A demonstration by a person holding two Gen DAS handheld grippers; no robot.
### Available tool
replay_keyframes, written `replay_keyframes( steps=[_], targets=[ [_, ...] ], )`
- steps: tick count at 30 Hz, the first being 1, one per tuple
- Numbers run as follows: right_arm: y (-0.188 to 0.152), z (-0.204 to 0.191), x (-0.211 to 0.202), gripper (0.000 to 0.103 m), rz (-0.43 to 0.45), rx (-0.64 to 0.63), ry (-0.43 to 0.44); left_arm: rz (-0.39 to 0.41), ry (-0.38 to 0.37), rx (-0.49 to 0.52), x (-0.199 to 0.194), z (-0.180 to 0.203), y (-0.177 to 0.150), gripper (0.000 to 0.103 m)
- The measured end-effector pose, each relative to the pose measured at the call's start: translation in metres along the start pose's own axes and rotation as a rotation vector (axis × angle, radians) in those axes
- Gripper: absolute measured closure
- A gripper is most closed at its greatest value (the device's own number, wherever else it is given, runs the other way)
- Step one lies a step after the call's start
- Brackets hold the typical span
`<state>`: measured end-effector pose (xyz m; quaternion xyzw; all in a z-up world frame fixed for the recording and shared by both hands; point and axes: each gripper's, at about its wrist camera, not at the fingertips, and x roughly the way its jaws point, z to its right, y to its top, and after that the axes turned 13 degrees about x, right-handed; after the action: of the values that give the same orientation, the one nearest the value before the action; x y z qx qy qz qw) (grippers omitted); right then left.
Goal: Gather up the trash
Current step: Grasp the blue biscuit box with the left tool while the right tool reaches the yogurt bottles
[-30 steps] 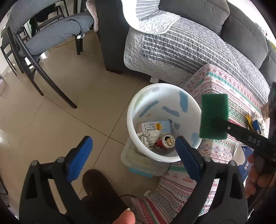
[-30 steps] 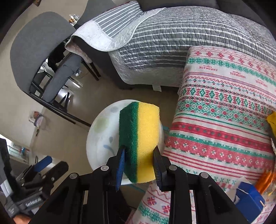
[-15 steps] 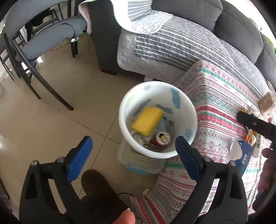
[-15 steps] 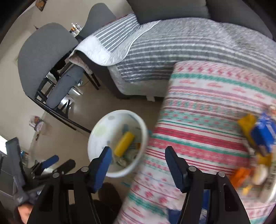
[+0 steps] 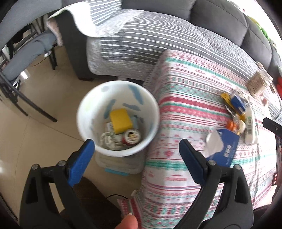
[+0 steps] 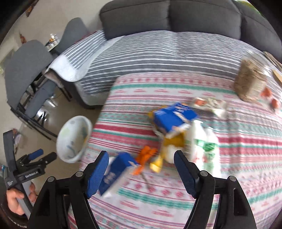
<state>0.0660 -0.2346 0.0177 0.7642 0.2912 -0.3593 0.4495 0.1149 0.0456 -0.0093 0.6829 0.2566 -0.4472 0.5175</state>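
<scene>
1. Left gripper (image 5: pixel 136 147) hangs wide apart and empty above the white bin (image 5: pixel 151 105) on the floor.
2. Inside the bin lie a yellow sponge (image 5: pixel 120 120), a can (image 5: pixel 132 137) and crumpled paper (image 5: pixel 107 140).
3. Right gripper (image 6: pixel 141 163) is spread wide, holding nothing, over the patterned tablecloth (image 6: pixel 238 146).
4. Ahead of it sits blurred trash: blue carton (image 6: pixel 173 117), orange scraps (image 6: pixel 147 155), white bottle (image 6: pixel 205 144).

Beige tiled floor (image 5: pixel 35 137), dark grey sofa (image 6: pixel 193 15) under striped grey quilt (image 6: pixel 158 58), low table in patterned red-green cloth (image 5: pixel 193 98), grey chairs (image 6: pixel 26 61) at left, daylight.
</scene>
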Motion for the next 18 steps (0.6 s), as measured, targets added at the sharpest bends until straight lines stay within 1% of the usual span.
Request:
replay_keyframes(
  steps=[5,8,15,18],
  targets=[
    [0.005,0.042,-0.004,0.025,-0.004,0.078,-0.038,-0.017,-0.053,0.052,0.007,0.038,0.009,0.007],
    [0.006,0.059,-0.003,0.025,-0.019,0.110,-0.059,-0.029,-0.088,0.088,0.012,0.061,0.018,0.007],
    [0.009,0.087,-0.001,0.025,-0.043,0.171,-0.100,-0.065,-0.171,0.160,0.029,0.103,0.030,0.007],
    [0.009,0.096,-0.001,0.025,-0.047,0.189,-0.114,-0.086,-0.234,0.169,0.036,0.117,0.033,0.007]
  ],
)
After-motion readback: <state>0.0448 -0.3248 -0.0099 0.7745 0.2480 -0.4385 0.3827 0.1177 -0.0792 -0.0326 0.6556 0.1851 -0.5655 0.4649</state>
